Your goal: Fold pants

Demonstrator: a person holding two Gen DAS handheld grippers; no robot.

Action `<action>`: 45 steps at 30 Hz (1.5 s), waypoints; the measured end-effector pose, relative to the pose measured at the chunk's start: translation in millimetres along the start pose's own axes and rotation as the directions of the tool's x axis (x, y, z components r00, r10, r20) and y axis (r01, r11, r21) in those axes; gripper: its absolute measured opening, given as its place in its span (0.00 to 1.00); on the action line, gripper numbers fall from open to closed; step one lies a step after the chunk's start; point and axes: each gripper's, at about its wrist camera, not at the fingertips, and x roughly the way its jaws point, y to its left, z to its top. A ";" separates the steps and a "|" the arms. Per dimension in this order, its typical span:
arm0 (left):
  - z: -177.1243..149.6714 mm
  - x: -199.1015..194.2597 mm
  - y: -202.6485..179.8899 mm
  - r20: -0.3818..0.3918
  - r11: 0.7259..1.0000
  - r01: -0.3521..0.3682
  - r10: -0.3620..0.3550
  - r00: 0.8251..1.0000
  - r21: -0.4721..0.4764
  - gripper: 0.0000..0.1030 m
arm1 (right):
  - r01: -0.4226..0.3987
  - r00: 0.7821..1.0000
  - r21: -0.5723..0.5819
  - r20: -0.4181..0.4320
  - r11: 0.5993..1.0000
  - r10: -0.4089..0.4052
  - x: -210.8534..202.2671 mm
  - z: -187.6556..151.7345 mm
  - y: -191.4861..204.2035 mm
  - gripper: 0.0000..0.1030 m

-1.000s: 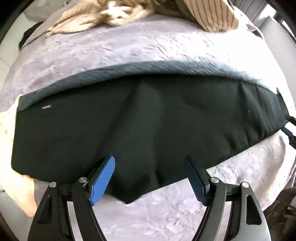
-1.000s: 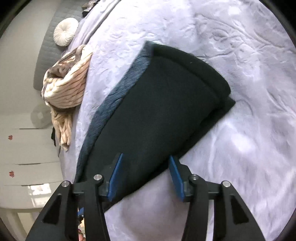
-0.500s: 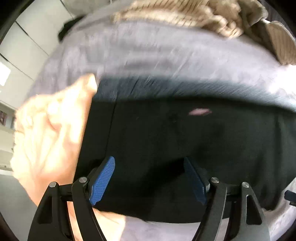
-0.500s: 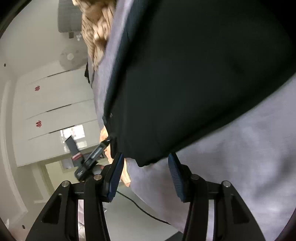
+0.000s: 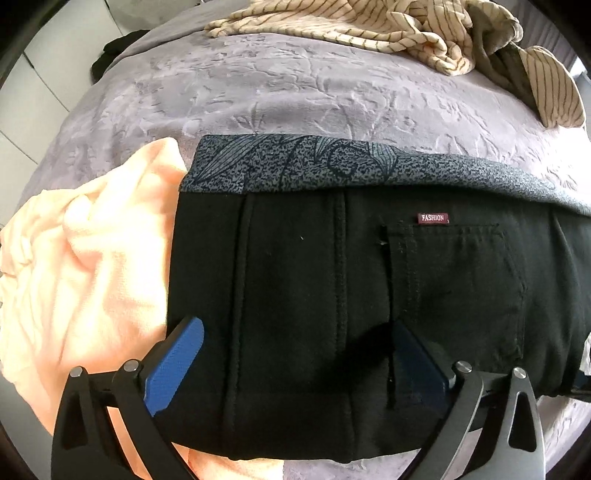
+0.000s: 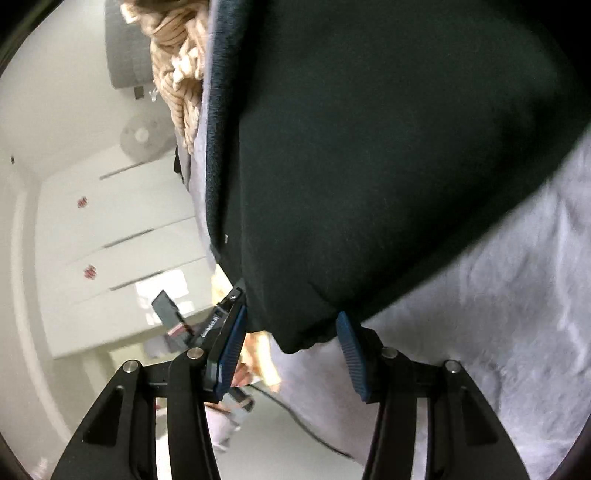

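Note:
The black pants (image 5: pixel 332 295) lie folded lengthwise on the lilac bedspread (image 5: pixel 295 92), waistband end toward the left, with a red "FASHION" label (image 5: pixel 433 218) above a back pocket. A grey patterned lining strip (image 5: pixel 295 166) shows along their far edge. My left gripper (image 5: pixel 295 365) is open, its blue pads either side of the waist part near the front edge. In the right wrist view the pants (image 6: pixel 369 147) fill the frame. My right gripper (image 6: pixel 290 350) is open, with a hanging corner of the pants between its pads.
A peach garment (image 5: pixel 85 277) lies left of the pants, partly under them. A striped beige garment (image 5: pixel 406 33) is bunched at the far side of the bed. White cabinets (image 6: pixel 110 221) stand beyond the bed edge. The left gripper (image 6: pixel 221 321) shows in the right wrist view.
My left gripper has moved left along the pants to the waistband end. My right gripper has swung to the near edge of the pants, so a corner now sits between its pads.

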 end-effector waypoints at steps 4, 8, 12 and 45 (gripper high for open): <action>3.1 4.9 2.9 0.006 1.000 -0.002 0.002 1.000 0.008 1.00 | 0.137 0.991 -0.064 0.014 0.989 -0.136 -1.7 -7.8 1.1 0.53; 1.8 5.0 2.0 0.009 1.000 -0.007 0.007 1.000 0.012 1.00 | 0.047 0.994 -0.012 0.101 0.999 -0.045 -6.0 -1.8 -8.8 0.62; 1.7 4.6 1.2 0.003 1.000 -0.003 0.003 1.000 0.027 1.00 | 0.024 0.993 0.043 0.114 0.999 -0.029 -3.9 9.6 -10.3 0.28; 39.1 -35.8 -123.6 0.082 0.981 0.090 -0.105 0.991 0.173 1.00 | 0.529 0.848 -0.420 0.268 0.737 -0.457 -117.0 59.2 93.3 0.48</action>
